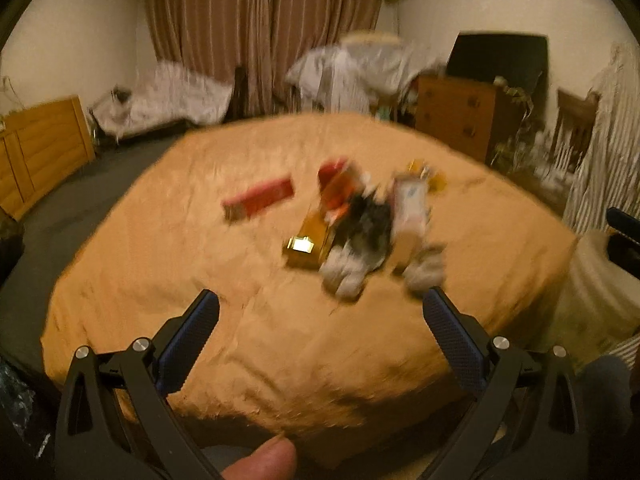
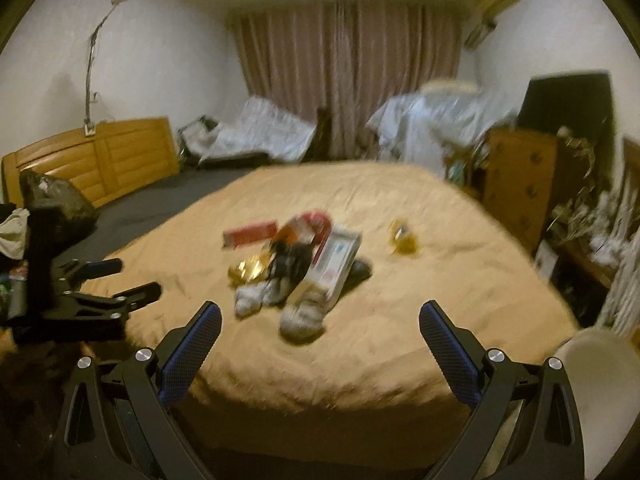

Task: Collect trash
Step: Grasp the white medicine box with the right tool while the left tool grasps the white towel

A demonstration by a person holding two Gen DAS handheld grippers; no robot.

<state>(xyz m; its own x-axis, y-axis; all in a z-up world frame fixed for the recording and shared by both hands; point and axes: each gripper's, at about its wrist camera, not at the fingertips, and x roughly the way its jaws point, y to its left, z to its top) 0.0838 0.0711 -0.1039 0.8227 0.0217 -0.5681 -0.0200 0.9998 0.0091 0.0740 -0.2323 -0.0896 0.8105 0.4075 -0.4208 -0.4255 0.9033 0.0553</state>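
Note:
A pile of trash lies on a bed with an orange cover (image 1: 160, 280): a red flat box (image 1: 258, 199), a gold box (image 1: 306, 246), crumpled grey-white paper balls (image 1: 344, 276), a white carton (image 1: 410, 208), a dark wrapper and a small yellow wrapper (image 1: 424, 174). The pile also shows in the right wrist view (image 2: 296, 268). My left gripper (image 1: 320, 308) is open and empty, short of the pile. My right gripper (image 2: 320, 316) is open and empty, just before the paper balls (image 2: 300, 320). The left gripper also shows at the left of the right wrist view (image 2: 120, 280).
A wooden headboard (image 2: 100, 164) leans at the left wall. A wooden dresser (image 1: 456, 112) with a dark screen stands at the right. Covered furniture (image 2: 260, 132) and curtains are behind the bed. A black bag (image 2: 56, 200) sits at the left, a white chair (image 2: 600, 380) at the right.

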